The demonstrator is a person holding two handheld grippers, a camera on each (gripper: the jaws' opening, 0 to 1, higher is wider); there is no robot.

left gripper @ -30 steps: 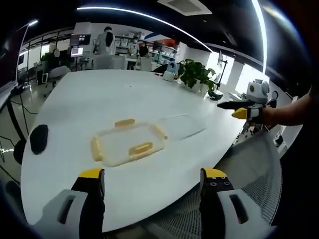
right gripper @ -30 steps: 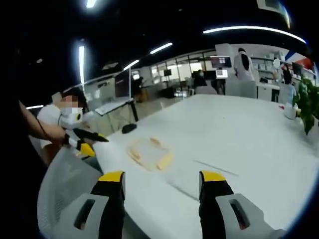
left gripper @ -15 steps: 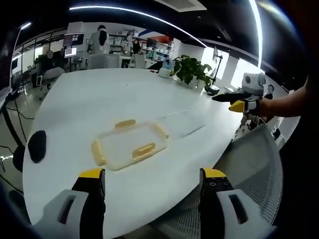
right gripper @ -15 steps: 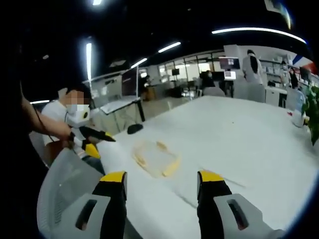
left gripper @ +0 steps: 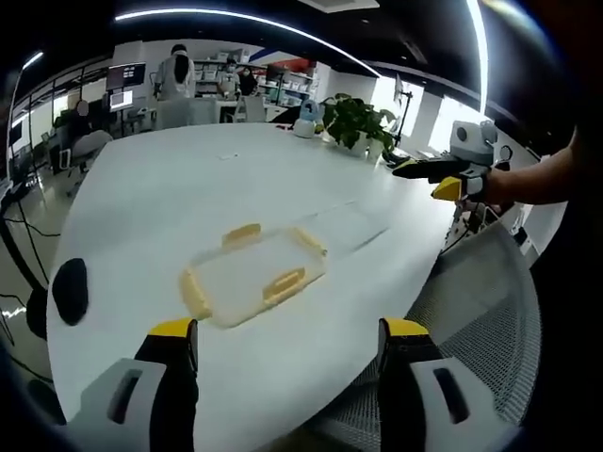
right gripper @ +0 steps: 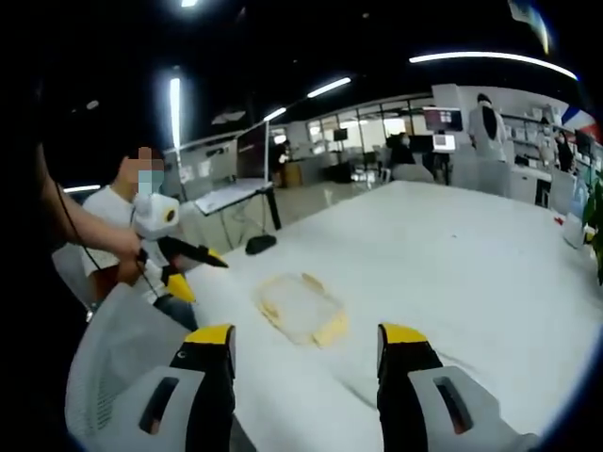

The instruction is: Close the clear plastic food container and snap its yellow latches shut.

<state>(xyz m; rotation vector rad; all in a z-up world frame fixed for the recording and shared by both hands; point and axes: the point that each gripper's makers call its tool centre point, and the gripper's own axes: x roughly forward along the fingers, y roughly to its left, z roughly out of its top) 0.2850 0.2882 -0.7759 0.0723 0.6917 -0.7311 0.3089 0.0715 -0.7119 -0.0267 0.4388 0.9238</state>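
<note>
The clear food container (left gripper: 252, 275) lies on the white table (left gripper: 151, 188), nearer than a second ago; left gripper (left gripper: 287, 334) and right gripper (right gripper: 306, 339), jaws spread and empty, hover short, latches untouched.

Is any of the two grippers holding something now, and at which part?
Nothing is held. The left gripper and right gripper are open, away from the container.

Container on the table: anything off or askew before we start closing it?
Nothing damaged or spilled. The clear container sits flat on the white table at an angle to the table edge, its yellow latches splayed outward, unsnapped. A clear sheet, probably its lid, lies separately beside it. Both claws are open and off it.
</note>
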